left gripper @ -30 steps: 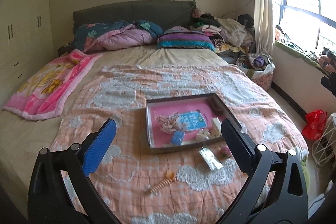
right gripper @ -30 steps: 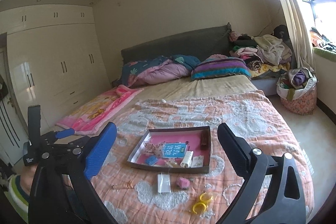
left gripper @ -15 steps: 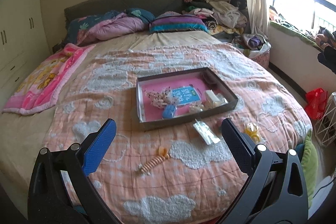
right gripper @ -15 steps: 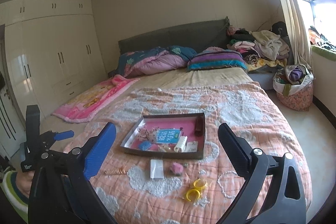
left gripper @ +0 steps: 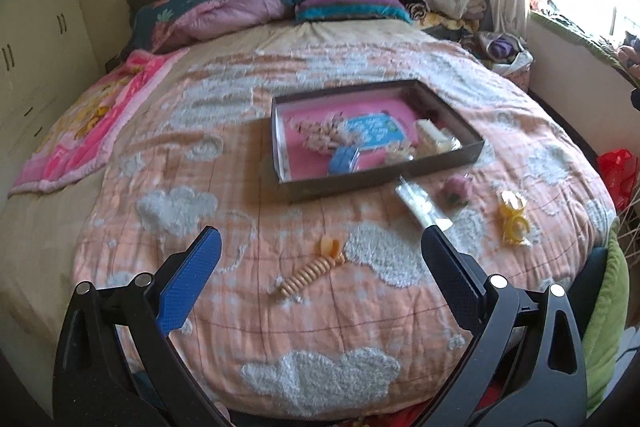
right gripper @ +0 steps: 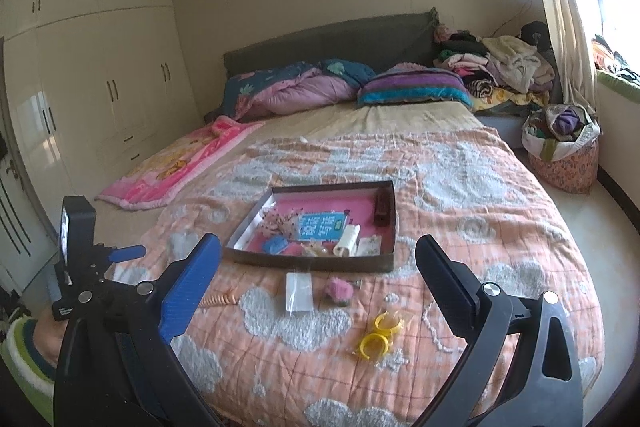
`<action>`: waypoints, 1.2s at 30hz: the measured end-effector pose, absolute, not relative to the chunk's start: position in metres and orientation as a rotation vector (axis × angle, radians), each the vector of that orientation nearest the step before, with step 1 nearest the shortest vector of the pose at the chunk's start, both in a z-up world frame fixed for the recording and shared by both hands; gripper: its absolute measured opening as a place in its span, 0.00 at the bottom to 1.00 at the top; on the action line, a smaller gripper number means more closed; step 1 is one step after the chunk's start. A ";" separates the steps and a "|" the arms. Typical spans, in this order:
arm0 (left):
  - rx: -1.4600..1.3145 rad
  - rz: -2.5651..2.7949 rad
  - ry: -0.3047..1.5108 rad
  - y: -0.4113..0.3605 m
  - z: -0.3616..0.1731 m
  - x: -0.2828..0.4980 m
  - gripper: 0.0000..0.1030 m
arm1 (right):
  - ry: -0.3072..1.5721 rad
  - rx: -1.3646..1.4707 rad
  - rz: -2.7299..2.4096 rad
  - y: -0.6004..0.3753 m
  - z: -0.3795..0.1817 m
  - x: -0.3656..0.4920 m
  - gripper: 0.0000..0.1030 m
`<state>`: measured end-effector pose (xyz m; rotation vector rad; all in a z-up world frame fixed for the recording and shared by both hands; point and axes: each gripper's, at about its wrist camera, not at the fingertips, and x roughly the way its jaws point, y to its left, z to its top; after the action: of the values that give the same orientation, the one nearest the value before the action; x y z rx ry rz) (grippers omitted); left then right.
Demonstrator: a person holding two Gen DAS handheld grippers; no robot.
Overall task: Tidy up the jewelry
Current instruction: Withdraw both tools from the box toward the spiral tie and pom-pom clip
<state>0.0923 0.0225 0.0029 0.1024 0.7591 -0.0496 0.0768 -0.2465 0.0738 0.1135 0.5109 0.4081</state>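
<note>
A dark box with a pink floor (left gripper: 460, 155) (right gripper: 316, 263) lies on the orange quilt and holds a blue card, a blue clip, a white tube and small trinkets. In front of it on the quilt lie an orange spiral hair clip (left gripper: 310, 273) (right gripper: 218, 300), a clear packet (left gripper: 420, 207) (right gripper: 299, 293), a pink fuzzy piece (left gripper: 456, 189) (right gripper: 340, 291) and yellow rings (left gripper: 514, 217) (right gripper: 380, 335). My left gripper (left gripper: 320, 247) hangs open above the spiral clip. My right gripper (right gripper: 318, 247) is open over the packet, holding nothing. The left gripper's body (right gripper: 80, 267) shows at the left of the right wrist view.
Pillows and a rolled duvet (right gripper: 304, 87) lie at the headboard, a pink blanket (right gripper: 180, 163) on the left. A clothes pile (right gripper: 500, 67) and a full basket (right gripper: 564, 151) stand by the window. White wardrobes (right gripper: 100, 87) line the left wall. A red bag (left gripper: 618, 171) sits on the floor.
Both grippers have moved closer to the bed and tilted down; the box and loose items now sit larger and nearer. Both stay open.
</note>
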 end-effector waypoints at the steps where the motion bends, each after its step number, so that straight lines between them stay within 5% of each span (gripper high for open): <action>1: 0.099 -0.051 0.763 0.024 0.000 0.092 0.91 | 0.517 0.111 0.408 -0.246 0.072 0.077 0.94; 36: 0.041 -0.106 0.911 0.053 -0.106 0.136 0.91 | 0.764 0.057 0.383 -0.217 -0.029 0.132 0.94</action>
<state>0.1359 0.0531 -0.1063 0.0414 0.9107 -0.1058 0.1321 -0.2172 -0.0294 0.0569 0.7645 0.3829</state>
